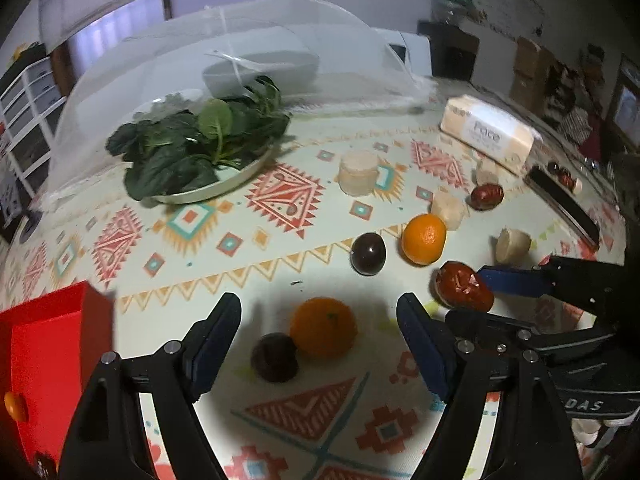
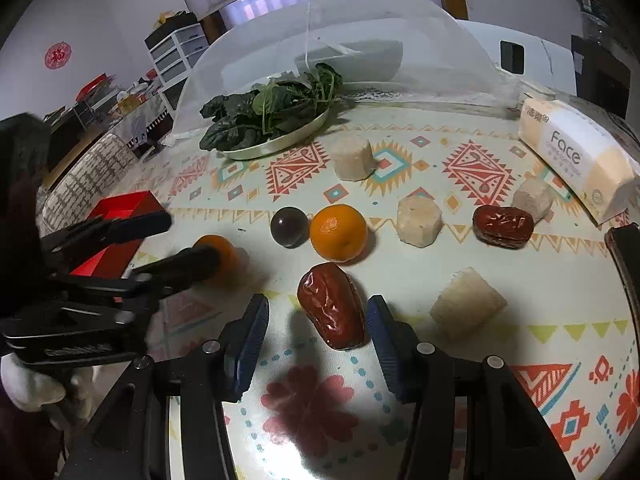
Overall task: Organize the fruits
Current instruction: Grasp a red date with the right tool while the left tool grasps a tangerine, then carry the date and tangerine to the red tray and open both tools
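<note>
My left gripper [image 1: 319,308] is open above the patterned tablecloth [image 1: 280,196]. An orange [image 1: 323,327] and a dark plum [image 1: 274,357] lie side by side between its fingers, untouched. In the right wrist view that gripper [image 2: 192,238] partly hides this orange [image 2: 218,254]. My right gripper [image 2: 316,336] is open around a red date [image 2: 332,306], which lies close to the right finger with a gap on the left. Further back lie a second orange [image 2: 338,233], a second plum [image 2: 289,227] and another date [image 2: 503,226]. The red box [image 1: 48,352] at the left holds a small orange fruit [image 1: 16,406].
Several pale chunks [image 2: 419,222] are scattered among the fruit. A plate of spinach [image 1: 200,152] sits half under a mesh food cover [image 1: 248,40], with a white bowl [image 1: 260,68] behind it. A tissue pack [image 1: 488,132] and a black bar [image 1: 564,200] lie at the right.
</note>
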A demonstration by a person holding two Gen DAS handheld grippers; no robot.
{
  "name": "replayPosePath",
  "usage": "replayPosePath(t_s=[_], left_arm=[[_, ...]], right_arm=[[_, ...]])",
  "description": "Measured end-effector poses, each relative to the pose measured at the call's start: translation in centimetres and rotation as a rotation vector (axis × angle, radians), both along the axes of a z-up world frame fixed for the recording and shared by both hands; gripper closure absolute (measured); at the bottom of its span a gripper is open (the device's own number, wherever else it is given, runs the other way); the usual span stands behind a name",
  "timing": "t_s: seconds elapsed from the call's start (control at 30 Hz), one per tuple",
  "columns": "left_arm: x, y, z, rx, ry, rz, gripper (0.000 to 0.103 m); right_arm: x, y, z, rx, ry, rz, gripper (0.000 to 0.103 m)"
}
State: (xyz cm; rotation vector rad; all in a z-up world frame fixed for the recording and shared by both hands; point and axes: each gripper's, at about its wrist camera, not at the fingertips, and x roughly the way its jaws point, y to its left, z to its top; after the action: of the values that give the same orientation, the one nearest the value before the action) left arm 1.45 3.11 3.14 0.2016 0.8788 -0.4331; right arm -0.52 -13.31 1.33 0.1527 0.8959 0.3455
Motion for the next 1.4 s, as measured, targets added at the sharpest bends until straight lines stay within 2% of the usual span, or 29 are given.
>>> replayPosePath(t_s=[0.03, 0.07, 0.13, 0.17, 0.2, 0.3, 0.33, 0.4, 0.43, 0.53, 0.67, 0.93, 1.17, 1.4], left_arm=[[0.1, -0.1, -0.2, 0.007, 0.003, -0.007, 0.024], [0.1, -0.3, -0.3, 0.014, 0.005, -0.016, 0.030], [0.2, -0.6, -0.7, 0.032, 0.017, -0.032, 0.044], [0.2, -0.7, -0.9, 0.040, 0.024, -0.038, 0.055], [0.2, -0.9, -1.2, 0.057, 0.029, -0.042, 0.061], [-0.1, -1.2, -1.4, 0.095, 0.008, -0.049, 0.065], [-0.1, -1.3, -1.4, 0.097, 0.007, -0.048, 0.066], [-0.2, -1.4, -1.3, 0.089, 0.012, -0.044, 0.067], [-0.3, -1.4, -1.2, 0.087, 0.010, -0.041, 0.067], [-0.8, -1.2, -0.8, 0.072, 0.008, -0.026, 0.067], [-1.7, 0.0, 0.7, 0.015, 0.003, 0.003, 0.067], [-5.6, 4.8, 4.3, -0.123, -0.036, 0.092, 0.067], [-9.5, 10.7, 6.4, -0.222, -0.072, 0.198, 0.067], [-11.6, 19.2, 6.7, -0.293, -0.087, 0.374, 0.067]], right_arm=[[0.1, 0.0, -0.1, 0.001, 0.002, 0.000, 0.048], [0.1, -0.1, -0.2, 0.000, 0.006, -0.001, 0.048], [0.2, -0.1, -0.4, 0.005, 0.014, -0.002, 0.048], [0.2, -0.1, -0.4, 0.008, 0.012, -0.003, 0.048], [0.2, -0.1, -0.4, 0.010, 0.012, -0.002, 0.050], [0.2, -0.1, -0.4, 0.010, 0.013, -0.003, 0.053], [0.2, -0.1, -0.4, 0.010, 0.013, -0.002, 0.054], [0.2, 0.0, -0.5, 0.006, 0.015, 0.000, 0.067], [0.3, 0.0, -0.5, 0.004, 0.015, 0.001, 0.070], [0.0, 0.2, -0.4, -0.007, 0.009, 0.002, 0.070], [-0.3, 0.0, -0.1, 0.014, 0.015, -0.005, 0.072], [-3.1, 1.7, 3.1, -0.002, -0.045, 0.026, 0.073], [-5.7, 4.3, 5.1, -0.005, -0.074, 0.063, 0.073], [-7.0, 8.6, 7.1, 0.000, -0.100, 0.135, 0.073]])
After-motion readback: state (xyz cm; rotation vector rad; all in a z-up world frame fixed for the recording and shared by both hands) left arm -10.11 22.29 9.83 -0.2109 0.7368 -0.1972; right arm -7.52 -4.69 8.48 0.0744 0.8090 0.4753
